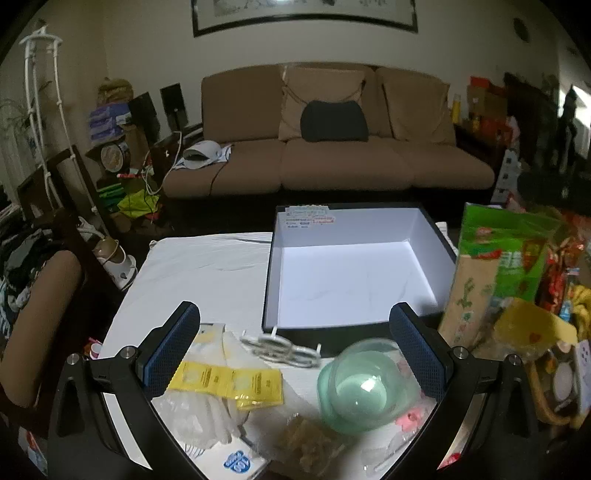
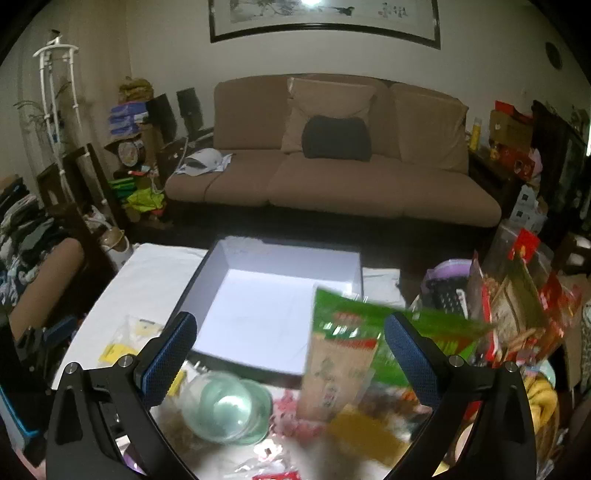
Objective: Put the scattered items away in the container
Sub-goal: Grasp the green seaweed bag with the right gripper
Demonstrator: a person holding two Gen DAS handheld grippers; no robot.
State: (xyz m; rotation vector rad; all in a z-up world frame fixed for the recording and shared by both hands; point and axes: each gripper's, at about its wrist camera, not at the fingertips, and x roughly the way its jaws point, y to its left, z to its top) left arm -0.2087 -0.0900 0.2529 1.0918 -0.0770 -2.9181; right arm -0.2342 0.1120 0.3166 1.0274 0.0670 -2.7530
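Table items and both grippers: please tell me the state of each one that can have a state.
Dark square box with white inside: open, empty, no lid on it.
Green translucent plastic bowl: tilted on its side, opening toward the camera.
Tall green and tan snack bag: upright, outside the box.
Yellow flat packets: lying flat on the cloth.
Left gripper: jaws open, holding nothing.
Right gripper: jaws open, holding nothing.

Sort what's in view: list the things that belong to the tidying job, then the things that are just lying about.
Part of the job:
- open box, nothing in it yet
- green lidded bowl
- yellow sachets
- clear bag of white items
- green snack bag
- left tool and right tool, both open

Just lying about:
- sofa
- black cushion
- framed picture
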